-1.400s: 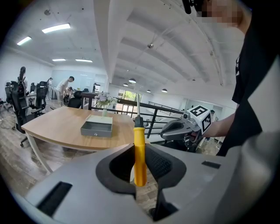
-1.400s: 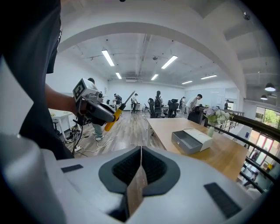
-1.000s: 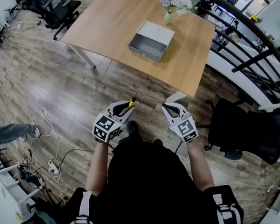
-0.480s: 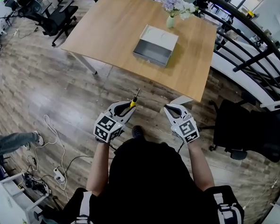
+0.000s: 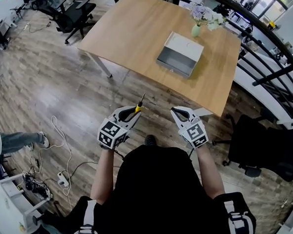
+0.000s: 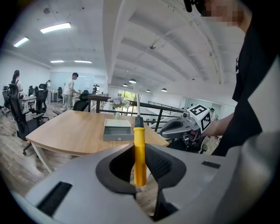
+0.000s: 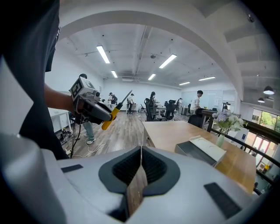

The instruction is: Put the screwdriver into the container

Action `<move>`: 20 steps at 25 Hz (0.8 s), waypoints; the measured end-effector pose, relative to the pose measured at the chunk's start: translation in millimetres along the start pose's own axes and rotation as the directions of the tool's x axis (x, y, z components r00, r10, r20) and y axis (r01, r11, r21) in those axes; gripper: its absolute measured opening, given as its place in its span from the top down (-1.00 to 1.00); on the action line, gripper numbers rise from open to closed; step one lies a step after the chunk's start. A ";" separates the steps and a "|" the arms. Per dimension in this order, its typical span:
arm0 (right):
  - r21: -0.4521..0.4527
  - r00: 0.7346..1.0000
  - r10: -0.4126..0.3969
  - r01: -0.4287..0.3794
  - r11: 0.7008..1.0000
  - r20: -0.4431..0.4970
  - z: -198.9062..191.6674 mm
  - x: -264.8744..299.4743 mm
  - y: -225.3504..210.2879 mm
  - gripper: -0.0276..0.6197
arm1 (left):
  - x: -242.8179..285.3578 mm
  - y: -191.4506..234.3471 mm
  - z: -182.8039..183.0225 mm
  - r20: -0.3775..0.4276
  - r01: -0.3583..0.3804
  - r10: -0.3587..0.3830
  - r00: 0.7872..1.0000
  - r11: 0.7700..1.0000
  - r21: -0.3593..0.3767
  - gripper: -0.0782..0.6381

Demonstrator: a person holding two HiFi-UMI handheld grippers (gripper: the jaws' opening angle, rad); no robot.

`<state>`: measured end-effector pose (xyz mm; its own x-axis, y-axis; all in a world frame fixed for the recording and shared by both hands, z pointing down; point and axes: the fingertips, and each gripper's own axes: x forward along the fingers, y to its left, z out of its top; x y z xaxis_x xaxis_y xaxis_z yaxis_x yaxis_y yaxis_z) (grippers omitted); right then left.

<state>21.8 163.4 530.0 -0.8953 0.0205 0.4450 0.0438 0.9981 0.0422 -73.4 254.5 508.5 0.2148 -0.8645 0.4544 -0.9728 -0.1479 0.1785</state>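
Left gripper view: jaws clamp screwdriver (image 6: 139,153) handle; right gripper view: jaws closed, empty.

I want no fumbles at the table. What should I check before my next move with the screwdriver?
1. Screwdriver gripped: ok. The left gripper clamps its yellow handle, shaft pointing forward.
2. Right gripper free: ok. Its jaws are together with nothing between them.
3. Container within reach: not ok. It sits on the table, well ahead of both grippers.
4. Container open: ok. Its grey compartment looks open on top.
5. Compartment empty: cannot tell from here.
6. Vase clear of the container: ok. It stands beside it, apart.
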 end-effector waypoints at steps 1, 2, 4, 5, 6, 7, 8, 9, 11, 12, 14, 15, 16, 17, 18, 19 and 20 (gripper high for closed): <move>-0.005 1.000 0.002 -0.002 1.000 0.000 1.4 3.9 1.7 0.83 | -3.1 4.1 -0.9 0.000 -0.005 0.005 1.000 1.000 -0.004 0.54; -0.007 1.000 0.006 -0.006 1.000 -0.004 1.5 7.0 3.7 0.83 | -5.6 7.3 -1.7 0.000 -0.007 0.007 1.000 1.000 -0.007 0.54; 0.001 1.000 0.017 -0.017 1.000 -0.012 2.3 11.3 8.3 0.83 | -8.9 12.0 -2.6 -0.001 -0.011 0.011 1.000 1.000 -0.009 0.54; 0.006 1.000 0.022 -0.022 1.000 -0.014 3.0 12.5 9.9 0.83 | -9.7 13.7 -2.5 -0.002 -0.012 0.012 1.000 1.000 -0.009 0.54; 0.010 0.999 0.027 -0.027 1.000 -0.017 3.1 13.1 10.5 0.83 | -9.9 15.0 -1.9 -0.001 -0.014 0.014 1.000 1.000 -0.011 0.54; 0.012 0.999 0.031 -0.031 0.999 -0.022 2.2 13.1 10.1 0.83 | -9.5 15.7 -1.0 0.000 -0.015 0.015 1.000 1.000 -0.014 0.54; 0.014 0.999 0.035 -0.035 0.999 -0.027 0.7 12.8 8.7 0.83 | -8.7 15.9 -0.2 0.001 -0.016 0.016 1.000 1.000 -0.017 0.54; 0.014 0.999 0.037 -0.037 0.999 -0.032 -0.7 12.4 6.3 0.83 | -7.5 16.0 0.3 0.000 -0.016 0.016 1.000 1.000 -0.021 0.54; 0.011 0.999 0.039 -0.038 0.999 -0.032 -1.1 12.3 -1.0 0.83 | -3.4 16.5 -0.2 -0.008 -0.021 0.021 1.000 0.999 -0.026 0.54; 0.009 0.999 0.040 -0.039 0.999 -0.030 -0.6 12.5 -5.5 0.83 | -0.3 16.9 -0.4 -0.013 -0.026 0.025 1.000 0.999 -0.028 0.54; 0.009 0.998 0.051 -0.051 0.999 -0.030 -2.3 13.5 -15.1 0.83 | 7.3 17.7 1.8 -0.016 -0.038 0.038 0.999 0.999 -0.034 0.54; 0.011 0.997 0.064 -0.064 0.998 -0.034 -5.3 15.0 -19.9 0.83 | 11.3 18.8 4.2 -0.014 -0.047 0.047 0.999 0.998 -0.038 0.54; 0.012 0.996 0.080 -0.080 0.997 -0.039 -8.1 17.3 -25.1 0.83 | 15.3 20.7 7.0 -0.012 -0.059 0.059 0.998 0.997 -0.041 0.54; 0.011 0.994 0.097 -0.096 0.995 -0.042 -9.5 20.1 -30.9 0.83 | 19.0 23.5 10.1 -0.010 -0.074 0.074 0.997 0.996 -0.046 0.54; 0.007 0.993 0.113 -0.112 0.994 -0.043 -9.3 23.4 -36.9 0.83 | 22.2 26.7 13.3 -0.008 -0.091 0.091 0.996 0.995 -0.051 0.54; 0.000 0.991 0.128 -0.128 0.992 -0.040 -8.0 26.7 -43.2 0.83 | 25.2 29.6 16.9 -0.004 -0.108 0.108 0.994 0.992 -0.057 0.54; -0.009 0.989 0.143 -0.143 0.990 -0.038 -6.7 30.0 -49.9 0.83 | 28.3 31.8 20.7 0.000 -0.124 0.124 0.992 0.990 -0.064 0.54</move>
<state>-4.2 113.8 547.3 -0.8624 0.1608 0.4799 0.1760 0.9843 -0.0135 -100.1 215.3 509.0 0.0927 -0.8762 0.4730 -0.9843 -0.0090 0.1763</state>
